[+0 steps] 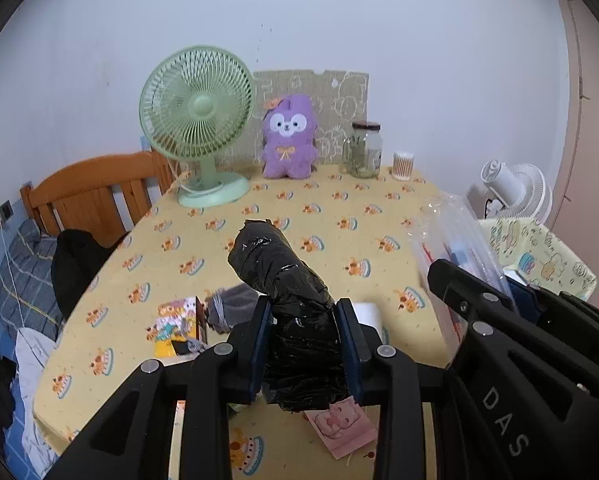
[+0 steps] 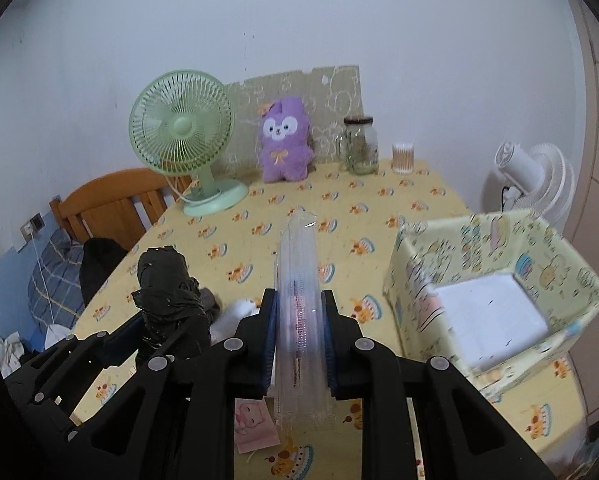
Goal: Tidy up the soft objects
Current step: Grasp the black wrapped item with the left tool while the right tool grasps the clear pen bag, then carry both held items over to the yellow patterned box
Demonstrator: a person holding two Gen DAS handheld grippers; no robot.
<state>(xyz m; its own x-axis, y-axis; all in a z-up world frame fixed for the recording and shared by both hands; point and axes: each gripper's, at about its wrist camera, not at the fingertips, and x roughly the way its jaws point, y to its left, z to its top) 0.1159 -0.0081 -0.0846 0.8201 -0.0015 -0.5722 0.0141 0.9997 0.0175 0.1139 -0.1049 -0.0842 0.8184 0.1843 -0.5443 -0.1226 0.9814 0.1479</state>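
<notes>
My left gripper (image 1: 304,344) is shut on a black plastic-wrapped roll (image 1: 283,280) and holds it tilted above the yellow tablecloth (image 1: 339,208). The roll also shows in the right wrist view (image 2: 167,300). My right gripper (image 2: 299,340) is shut on a clear plastic packet (image 2: 299,280) standing on edge above the table; the packet also shows in the left wrist view (image 1: 451,240). A patterned fabric storage box (image 2: 539,248) with a white item inside sits at the right. A purple plush toy (image 1: 289,138) sits at the back.
A green fan (image 1: 197,120), a glass jar (image 1: 365,150) and a cotton swab tub (image 1: 402,166) stand at the back. A grey sock (image 1: 231,308), a small picture box (image 1: 175,320) and a pink card (image 1: 339,424) lie near me. A white fan (image 2: 531,176) stands right.
</notes>
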